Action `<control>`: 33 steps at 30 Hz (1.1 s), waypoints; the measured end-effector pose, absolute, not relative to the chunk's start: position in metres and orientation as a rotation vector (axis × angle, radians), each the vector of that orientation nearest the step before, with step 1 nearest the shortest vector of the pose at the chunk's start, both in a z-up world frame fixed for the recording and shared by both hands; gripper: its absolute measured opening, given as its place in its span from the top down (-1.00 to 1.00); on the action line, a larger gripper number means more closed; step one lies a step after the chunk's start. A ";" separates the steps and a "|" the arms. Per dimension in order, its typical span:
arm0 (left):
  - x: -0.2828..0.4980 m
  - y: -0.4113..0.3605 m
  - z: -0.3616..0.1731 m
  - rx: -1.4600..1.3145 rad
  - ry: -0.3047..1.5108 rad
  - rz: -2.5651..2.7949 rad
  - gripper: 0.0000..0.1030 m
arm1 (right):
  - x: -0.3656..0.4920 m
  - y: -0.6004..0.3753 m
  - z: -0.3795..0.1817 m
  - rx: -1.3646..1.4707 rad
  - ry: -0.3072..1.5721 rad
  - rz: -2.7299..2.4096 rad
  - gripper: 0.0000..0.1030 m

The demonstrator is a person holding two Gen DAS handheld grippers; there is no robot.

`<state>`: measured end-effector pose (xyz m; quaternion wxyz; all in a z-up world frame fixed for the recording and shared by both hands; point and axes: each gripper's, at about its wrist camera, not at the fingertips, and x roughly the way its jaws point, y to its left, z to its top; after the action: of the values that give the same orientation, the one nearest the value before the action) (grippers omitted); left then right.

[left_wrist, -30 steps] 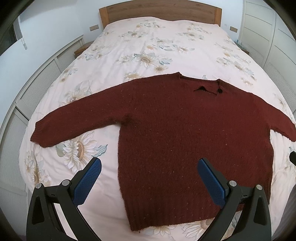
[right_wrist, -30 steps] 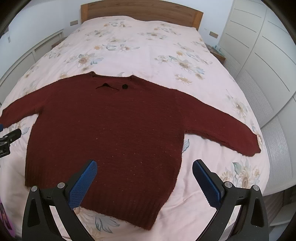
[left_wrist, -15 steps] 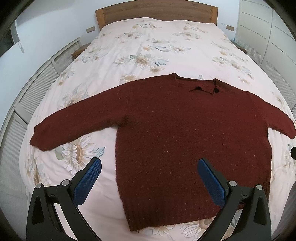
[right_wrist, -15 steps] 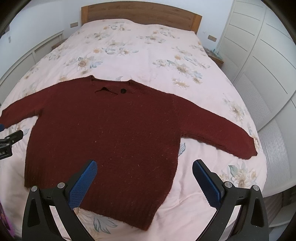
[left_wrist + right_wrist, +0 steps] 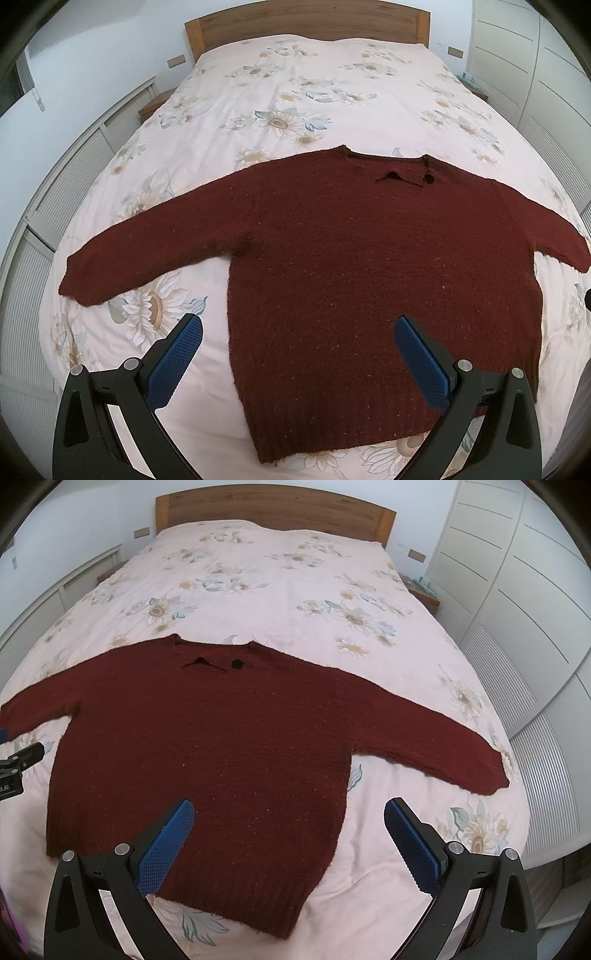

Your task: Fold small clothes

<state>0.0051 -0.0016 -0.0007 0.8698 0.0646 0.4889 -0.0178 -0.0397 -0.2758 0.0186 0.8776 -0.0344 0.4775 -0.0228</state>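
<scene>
Maroon knit sweater [image 5: 369, 266] lies flat and unfolded near the bed's [image 5: 295, 74] foot edge, every fold remaining, with left gripper [image 5: 298, 356] and right gripper [image 5: 289, 834] spread wide, empty.

Sweater [image 5: 351, 266]: dark red knit, coarse and nubbly, matt, flecked with pale specks; ribbed band along the hem; one dark, round button [image 5: 237, 663] at the neck.
Bedcover [image 5: 314, 85]: soft cloth, pale pink, matt, printed with sunflowers, lightly creased.
Headboard [image 5: 273, 507]: wood, warm brown, smooth, grain visible, low sheen.
Left gripper [image 5: 297, 354]: black plastic frame, smooth and faintly glossy; pads [image 5: 173, 360] blue, finely dimpled, rubbery-looking; silver metal pins at the joints.
Right gripper [image 5: 288, 840]: was of the same make; pads [image 5: 166, 849] blue, textured in a fine grid.
Wardrobe [image 5: 517, 572]: white panels, smooth, satin finish; slatted sections lower down.
</scene>
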 end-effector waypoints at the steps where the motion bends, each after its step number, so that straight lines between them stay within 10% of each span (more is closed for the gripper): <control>1: 0.006 -0.002 -0.001 0.136 1.024 -0.038 -0.99 | -0.040 -0.276 0.019 -0.072 0.996 -0.048 -1.00; 18: 0.015 -0.002 -0.005 0.148 1.036 -0.060 -0.98 | -0.027 -0.296 0.015 -0.007 0.968 -0.070 -1.00; 33: 0.095 -0.014 -0.007 0.221 0.999 -0.105 -0.98 | 0.039 -0.518 -0.038 0.306 1.001 -0.364 -0.99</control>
<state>0.0954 -0.0139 -0.0074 0.8706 0.1059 0.4779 -0.0501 0.0394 -0.5179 -0.0375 0.8505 0.1451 0.4752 -0.1727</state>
